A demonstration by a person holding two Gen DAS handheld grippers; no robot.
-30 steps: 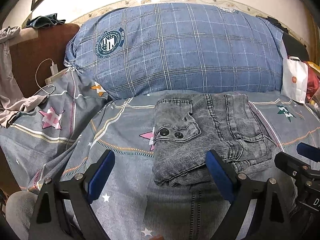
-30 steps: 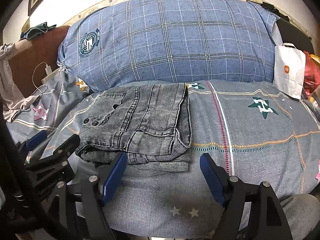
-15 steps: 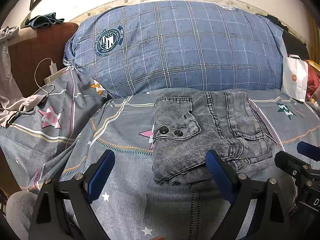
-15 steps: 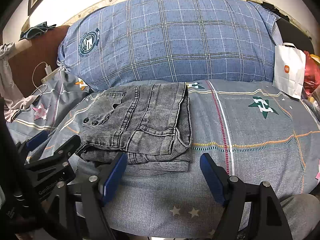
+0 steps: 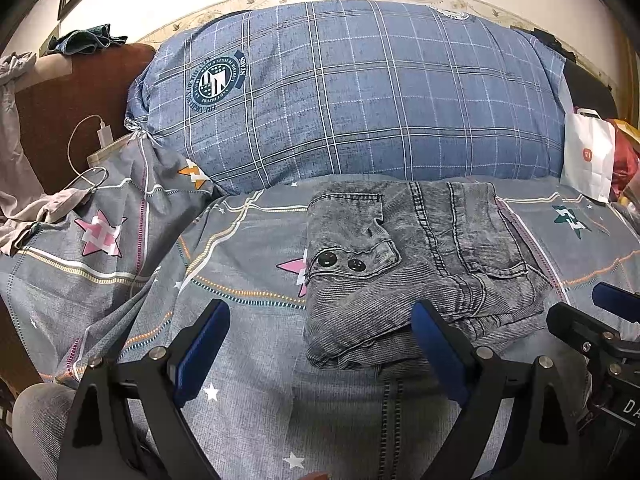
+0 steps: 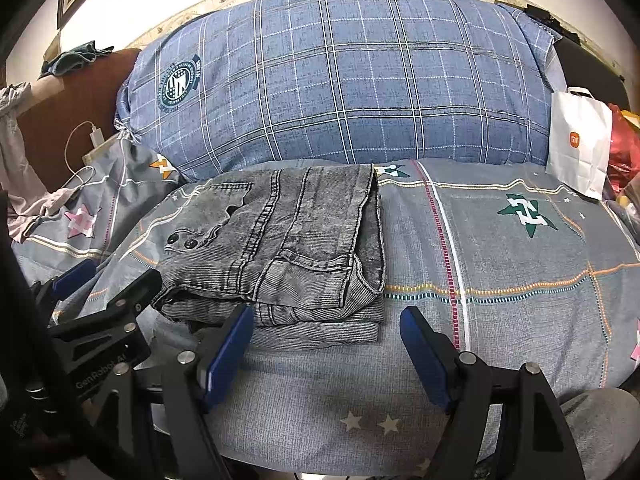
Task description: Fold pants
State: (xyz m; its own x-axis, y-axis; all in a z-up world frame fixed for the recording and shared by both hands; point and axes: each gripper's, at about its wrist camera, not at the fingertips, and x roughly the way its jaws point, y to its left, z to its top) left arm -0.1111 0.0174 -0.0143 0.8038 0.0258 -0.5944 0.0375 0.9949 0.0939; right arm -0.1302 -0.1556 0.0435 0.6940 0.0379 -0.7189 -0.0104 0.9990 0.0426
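Apparently nothing has shifted: my left gripper (image 5: pixel 320 344) and right gripper (image 6: pixel 328 344) hover spread before the folded pants (image 6: pixel 288 236) on the bed (image 6: pixel 500 272), so folding looks done.

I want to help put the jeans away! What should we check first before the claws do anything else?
1. Jeans folded into a compact stack: ok.
2. Left claw open, holding nothing: ok.
3. Right claw open, holding nothing: ok.
4. Stack lies wholly on the bedspread, short of the plaid pillow: ok.
5. Bottom layers lined up at the near edge: not ok, they stick out.
6. Far-side layers even: cannot tell.
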